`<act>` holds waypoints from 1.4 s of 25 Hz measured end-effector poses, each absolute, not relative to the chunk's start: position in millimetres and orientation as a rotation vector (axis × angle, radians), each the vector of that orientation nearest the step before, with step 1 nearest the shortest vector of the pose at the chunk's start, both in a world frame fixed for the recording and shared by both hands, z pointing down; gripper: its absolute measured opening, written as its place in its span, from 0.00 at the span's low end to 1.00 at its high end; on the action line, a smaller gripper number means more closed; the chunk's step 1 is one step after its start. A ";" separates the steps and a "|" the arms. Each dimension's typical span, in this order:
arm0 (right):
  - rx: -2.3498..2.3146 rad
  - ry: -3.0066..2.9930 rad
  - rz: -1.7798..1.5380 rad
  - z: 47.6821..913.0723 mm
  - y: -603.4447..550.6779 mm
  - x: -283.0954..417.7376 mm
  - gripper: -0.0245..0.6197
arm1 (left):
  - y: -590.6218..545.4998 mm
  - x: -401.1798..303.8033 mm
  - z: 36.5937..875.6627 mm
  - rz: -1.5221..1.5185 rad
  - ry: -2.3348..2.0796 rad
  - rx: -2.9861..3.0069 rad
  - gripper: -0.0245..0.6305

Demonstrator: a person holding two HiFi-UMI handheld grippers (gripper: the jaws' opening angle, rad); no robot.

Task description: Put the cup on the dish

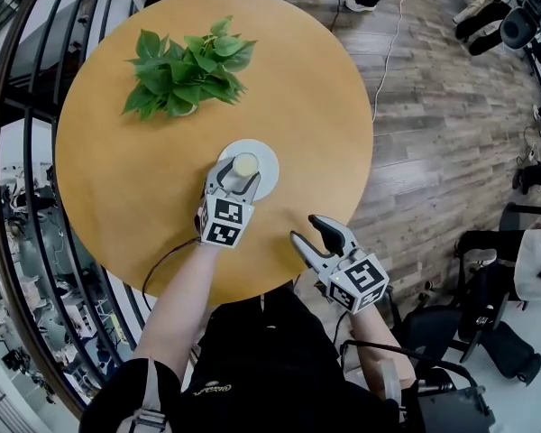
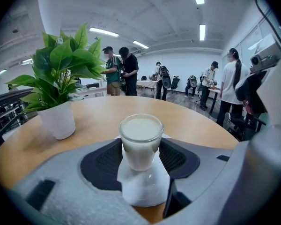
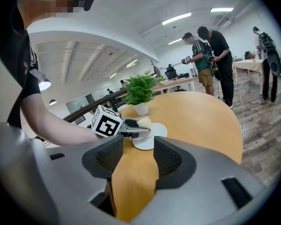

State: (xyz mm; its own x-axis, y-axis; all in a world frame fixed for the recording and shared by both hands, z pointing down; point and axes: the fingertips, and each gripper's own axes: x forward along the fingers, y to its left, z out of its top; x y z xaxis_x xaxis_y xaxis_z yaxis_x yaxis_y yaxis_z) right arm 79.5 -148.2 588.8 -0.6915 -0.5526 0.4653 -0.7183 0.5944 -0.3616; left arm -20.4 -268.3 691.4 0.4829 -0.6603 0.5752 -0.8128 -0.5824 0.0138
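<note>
While clamped in the left hand-held gripper [image 1: 241, 177], the clear glass cup of white liquid [image 2: 141, 142] stands upright, mouth up, on the round white dish [image 2: 143, 191]; right hand-held gripper [image 3: 133, 158] gapes empty.

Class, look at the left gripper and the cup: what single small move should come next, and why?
Probably open the jaws of the left gripper and let go. The cup, full of something white, stands upright between them, over the middle of the dish and seemingly resting on it, so nothing more needs carrying.
</note>
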 end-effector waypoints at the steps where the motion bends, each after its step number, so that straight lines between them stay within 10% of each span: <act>1: 1.037 -2.521 0.771 588.7 -147.6 79.7 0.35 | -268.3 -20.3 691.2 0.766 -1.252 2.449 0.42; 35: 1.063 -2.532 0.772 586.1 -138.9 82.6 0.35 | -244.9 -23.9 687.6 0.762 -1.222 2.427 0.45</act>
State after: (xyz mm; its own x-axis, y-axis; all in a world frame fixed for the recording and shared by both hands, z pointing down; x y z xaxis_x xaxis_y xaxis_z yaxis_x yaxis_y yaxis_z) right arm 82.6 -138.9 586.1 -0.6865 -0.5708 0.4504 -0.7250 0.5845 -0.3643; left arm -23.9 -244.9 687.6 0.4924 -0.6409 0.5889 -0.8108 -0.5837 0.0426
